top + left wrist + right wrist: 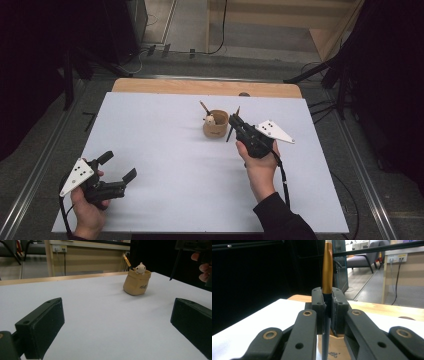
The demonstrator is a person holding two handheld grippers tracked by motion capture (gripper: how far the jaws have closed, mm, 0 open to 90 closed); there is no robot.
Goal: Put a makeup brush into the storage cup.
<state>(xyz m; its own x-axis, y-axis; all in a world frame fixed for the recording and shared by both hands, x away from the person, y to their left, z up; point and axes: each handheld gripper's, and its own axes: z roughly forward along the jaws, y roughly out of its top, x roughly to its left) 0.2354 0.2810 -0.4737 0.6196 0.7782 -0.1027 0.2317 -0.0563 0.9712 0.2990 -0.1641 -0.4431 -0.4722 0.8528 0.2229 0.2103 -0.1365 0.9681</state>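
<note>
While the right hand-held gripper (pixel 239 125) hangs just beside the tan pouch (pixel 215 125), its jaws are clamped on a slim dark brush (pixel 233 126) with a gold ferrule, which shows clearly in the right gripper view (pixel 326 277): the shaft runs straight up between the two pads, held near its middle, its long axis close to upright with a slight lean. In that view the pouch (pixel 334 346) sits directly below and beyond the jaws, so the lower end of the brush hangs near the pouch's right rim. The pouch stands on the white surface (pixel 165 165), toward its far middle, and already carries a small pale figure (pixel 210 119) and another brush (pixel 204 107) leaning out of its far left side. By my reading, the coming move turns on this: the pouch mouth lies a little to the left of the held brush in the high view, so the tip needs to travel that way and go down along its own axis. The left hand-held gripper (pixel 116 167) rests well apart at the near left corner, jaws spread wide with nothing between them; the right hand is by far the nearer.
</note>
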